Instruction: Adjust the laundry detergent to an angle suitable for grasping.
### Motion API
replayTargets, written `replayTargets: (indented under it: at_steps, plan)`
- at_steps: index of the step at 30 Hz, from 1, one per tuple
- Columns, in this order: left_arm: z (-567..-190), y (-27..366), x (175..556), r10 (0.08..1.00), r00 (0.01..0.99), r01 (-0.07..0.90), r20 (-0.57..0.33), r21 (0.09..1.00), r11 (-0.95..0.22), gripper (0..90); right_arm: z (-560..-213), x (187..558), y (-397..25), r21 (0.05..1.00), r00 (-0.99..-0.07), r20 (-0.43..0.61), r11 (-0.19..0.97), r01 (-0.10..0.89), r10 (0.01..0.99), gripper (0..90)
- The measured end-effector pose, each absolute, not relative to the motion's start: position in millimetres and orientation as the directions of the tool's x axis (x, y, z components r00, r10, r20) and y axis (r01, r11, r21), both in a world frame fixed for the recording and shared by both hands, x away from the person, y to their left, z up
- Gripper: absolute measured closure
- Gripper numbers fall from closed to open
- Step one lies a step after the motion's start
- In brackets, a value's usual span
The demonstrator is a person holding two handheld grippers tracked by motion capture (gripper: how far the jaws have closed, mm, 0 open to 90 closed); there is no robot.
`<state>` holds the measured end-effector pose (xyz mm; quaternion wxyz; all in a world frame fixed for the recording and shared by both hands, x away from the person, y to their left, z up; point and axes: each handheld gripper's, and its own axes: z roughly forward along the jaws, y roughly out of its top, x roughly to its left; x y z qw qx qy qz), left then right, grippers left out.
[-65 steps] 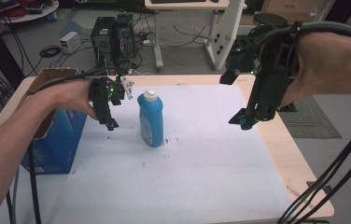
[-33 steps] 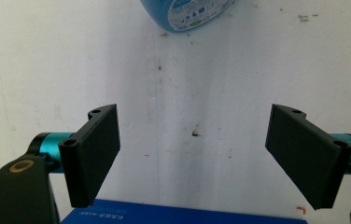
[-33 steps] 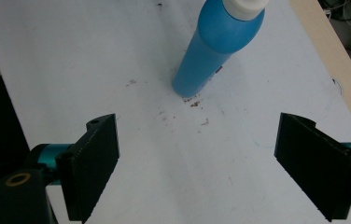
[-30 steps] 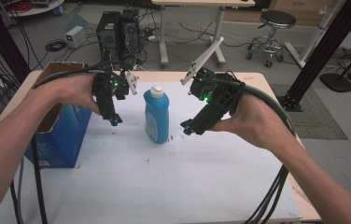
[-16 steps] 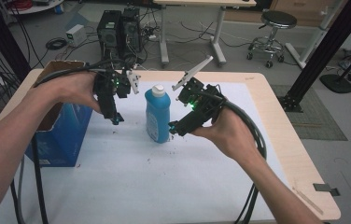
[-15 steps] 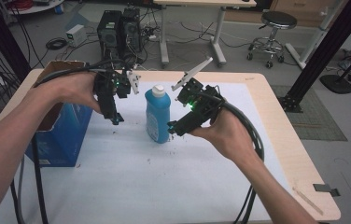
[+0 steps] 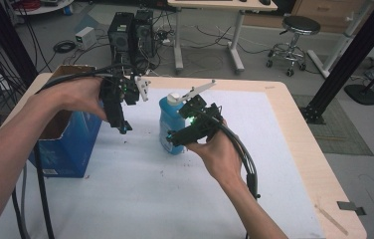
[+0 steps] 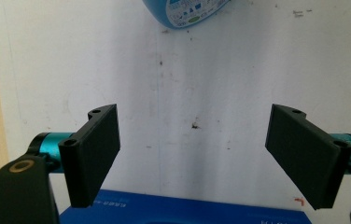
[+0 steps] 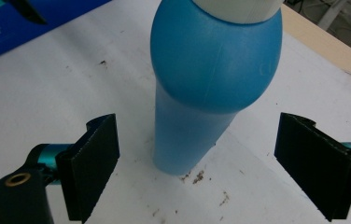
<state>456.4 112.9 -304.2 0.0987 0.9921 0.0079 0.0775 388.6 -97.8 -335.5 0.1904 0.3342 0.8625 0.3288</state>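
black grippers with flat black jaws, teal barrels, black cables.

behind your table (image 7: 294, 124), two computer towers (image 7: 131, 34) are standing on the grey floor (image 7: 254, 59) among loose cables (image 7: 65, 46). a white desk (image 7: 225, 5) is rising beyond them, a stool (image 7: 302, 26) is sitting beside it, and a black post (image 7: 354, 55) is leaning at right.

A blue plastic bottle (image 7: 170, 127) with a white cap (image 7: 174, 98) stands upright on the white table cover, capped.
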Motion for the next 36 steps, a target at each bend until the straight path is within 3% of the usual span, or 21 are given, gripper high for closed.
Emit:
replayTargets:
  at_steps: [12, 26, 27, 36]
  plan:
    - [-302.4, 117.2, 454.3, 0.036, 0.987, 0.003, 0.157, 0.205, -0.979, 17.9, -347.4, 399.5, -90.3, 0.743, -0.651, -0.052, 0.465, 0.481, 0.758, 13.1]
    - [-304.2, 114.7, 451.6, 0.031, 0.986, -0.002, 0.165, 0.198, -0.980, 17.9, -356.1, 402.6, -85.1, 0.745, -0.636, -0.037, 0.446, 0.496, 0.771, 13.7]
    - [-303.6, 115.0, 451.2, 0.029, 0.986, -0.004, 0.165, 0.196, -0.981, 17.9, -356.4, 402.7, -85.0, 0.751, -0.639, -0.039, 0.444, 0.488, 0.768, 18.3]
    - [-304.2, 117.2, 450.3, 0.032, 0.986, -0.002, 0.166, 0.201, -0.980, 17.9, -359.1, 403.8, -82.5, 0.752, -0.638, -0.032, 0.440, 0.491, 0.769, 23.3]
